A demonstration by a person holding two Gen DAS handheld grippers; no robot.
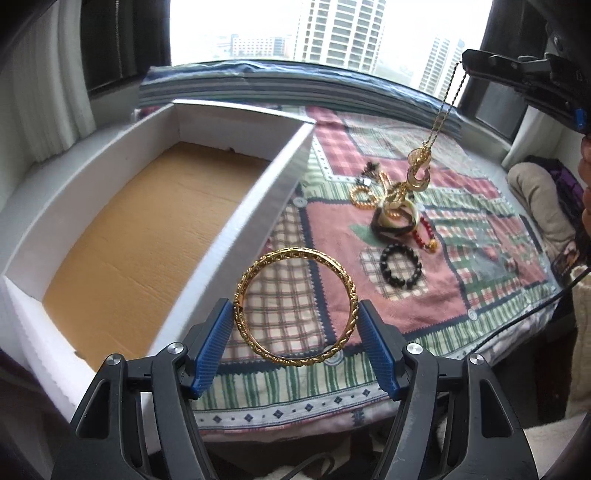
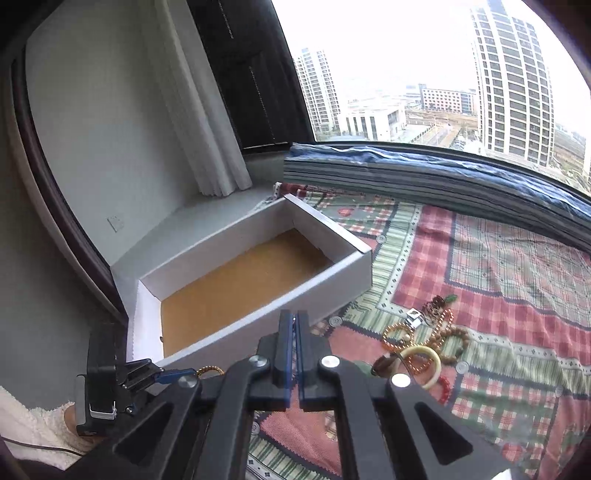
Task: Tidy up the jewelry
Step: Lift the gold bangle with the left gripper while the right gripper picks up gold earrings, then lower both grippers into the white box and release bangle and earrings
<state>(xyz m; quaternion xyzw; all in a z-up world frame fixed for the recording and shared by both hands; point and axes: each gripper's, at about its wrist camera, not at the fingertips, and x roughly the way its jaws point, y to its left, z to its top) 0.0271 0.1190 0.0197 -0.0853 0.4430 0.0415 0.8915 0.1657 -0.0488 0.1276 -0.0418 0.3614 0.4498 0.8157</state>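
Blue pads of my left gripper pinch a gold bangle by its two sides, holding it in the air above the patterned cloth, just right of the box. Box: white walls, brown cardboard floor, nothing inside that I can see.

On the cloth beyond the bangle lies a black bead bracelet. Farther on sits a pile of bracelets: gold beads, a cream ring, dark bands, red beads.

My right gripper is pressed together. From the left wrist view its tip pinches a gold chain, which hangs down to a knot of gold links just above the pile; whether the links touch the pile I cannot tell.

Behind the cloth, a stack of grey sheets runs along the window. White curtain at the far left.
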